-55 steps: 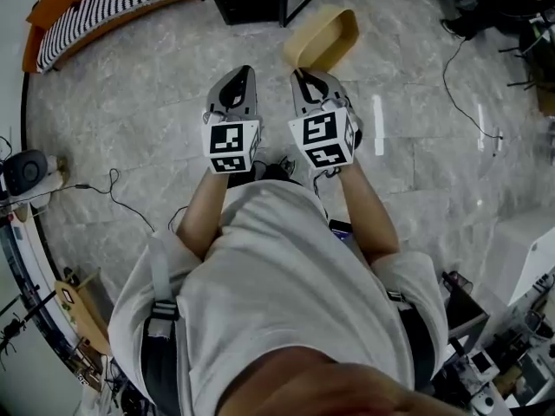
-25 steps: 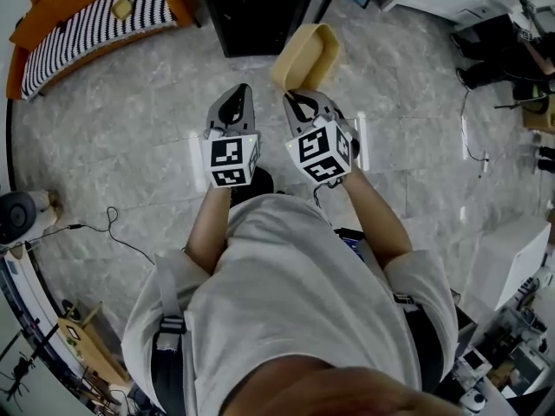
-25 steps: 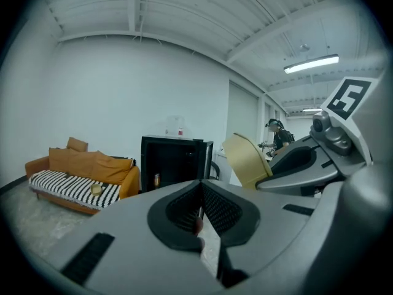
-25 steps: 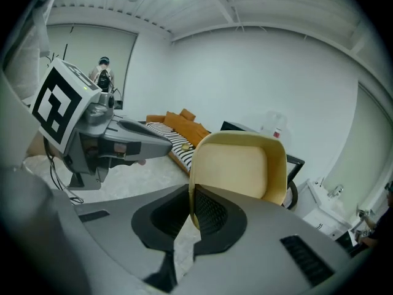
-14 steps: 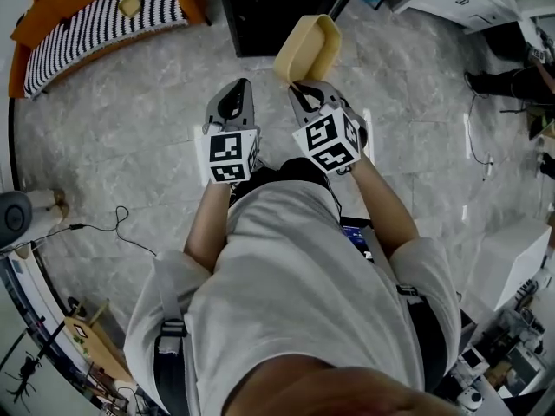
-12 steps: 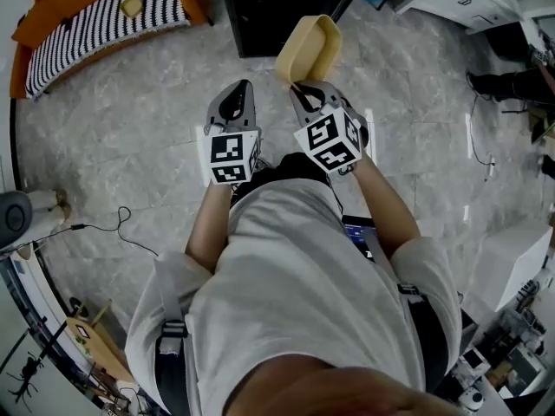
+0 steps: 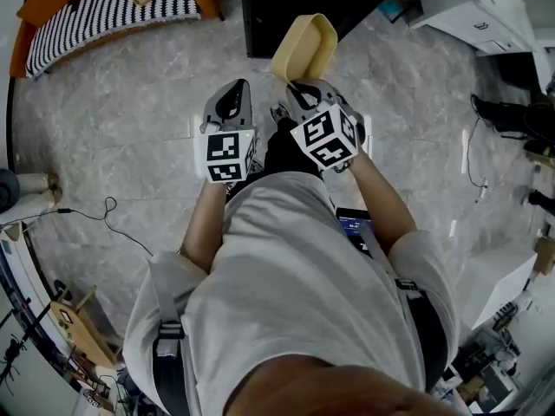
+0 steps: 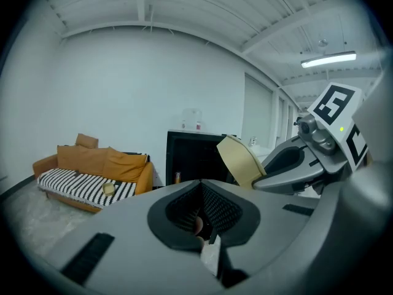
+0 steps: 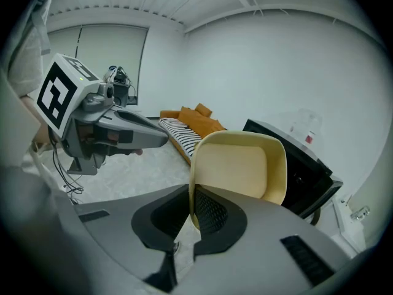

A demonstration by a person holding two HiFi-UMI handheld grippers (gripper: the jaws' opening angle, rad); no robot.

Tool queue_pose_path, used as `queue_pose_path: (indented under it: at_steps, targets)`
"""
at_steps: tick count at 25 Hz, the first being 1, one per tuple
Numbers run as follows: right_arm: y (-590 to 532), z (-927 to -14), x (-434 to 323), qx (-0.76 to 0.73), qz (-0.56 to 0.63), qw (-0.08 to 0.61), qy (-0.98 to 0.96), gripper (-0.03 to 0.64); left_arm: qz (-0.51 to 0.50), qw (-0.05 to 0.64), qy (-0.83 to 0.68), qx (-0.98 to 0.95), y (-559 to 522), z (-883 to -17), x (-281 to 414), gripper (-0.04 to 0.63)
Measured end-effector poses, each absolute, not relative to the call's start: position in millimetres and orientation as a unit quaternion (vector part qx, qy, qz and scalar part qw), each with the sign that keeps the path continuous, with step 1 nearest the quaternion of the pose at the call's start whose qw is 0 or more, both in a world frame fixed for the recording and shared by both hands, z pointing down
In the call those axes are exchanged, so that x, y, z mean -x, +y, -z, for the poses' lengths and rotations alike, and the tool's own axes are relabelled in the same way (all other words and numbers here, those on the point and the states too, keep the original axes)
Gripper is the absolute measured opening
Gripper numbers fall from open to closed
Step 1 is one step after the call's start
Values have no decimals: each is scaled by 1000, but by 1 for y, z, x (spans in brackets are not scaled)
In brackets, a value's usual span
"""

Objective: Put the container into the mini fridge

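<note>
Now: carry phase, with the container not yet inside.

- The right gripper [image 7: 297,87] pinches one side wall of the container [image 7: 305,46], a pale tan open tub. Its jaws are clamped over the rim, so the tub hangs on edge with its mouth turned sideways.
- From the right gripper view the tub looks empty. That probably explains why a one-wall grip and the tilt are tolerated.
- The tub is in the air just in front of the mini fridge [image 7: 260,16], a black box with a dark interior. The door appears swung aside; how far, I cannot tell.
- The left gripper [image 7: 232,94] has its jaws pressed together with nothing between them. It is held beside the right one, a little farther from the fridge. I judge it idle, kept near in case the door or tub needs steadying.
- An orange sofa [image 7: 104,7] with a striped cover stands off to one side of the fridge, clear of the approach.

Judgement:
- The tub likely needs levelling before it passes the fridge opening.
- The thin wall could slip in the pinch, or the rim could catch the fridge frame.
</note>
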State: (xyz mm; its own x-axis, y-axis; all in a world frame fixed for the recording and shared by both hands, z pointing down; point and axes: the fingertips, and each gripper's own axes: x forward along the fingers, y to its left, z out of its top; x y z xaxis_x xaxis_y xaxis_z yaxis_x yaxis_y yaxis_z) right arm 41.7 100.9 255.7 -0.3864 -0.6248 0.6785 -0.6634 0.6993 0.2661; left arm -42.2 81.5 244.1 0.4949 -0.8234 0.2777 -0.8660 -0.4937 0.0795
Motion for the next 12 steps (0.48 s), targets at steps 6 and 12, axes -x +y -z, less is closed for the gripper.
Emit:
queue_pose_path:
  at_steps: [6,12]
  targets:
    - [49,-273,-50,-345,-19,409,-845,43,-108,112,-521,-839,32,-256,38,12]
    - [3,-298,-82,-298,-39,412,-860,43,-131,117,-544,-821,-2,-270,11,12]
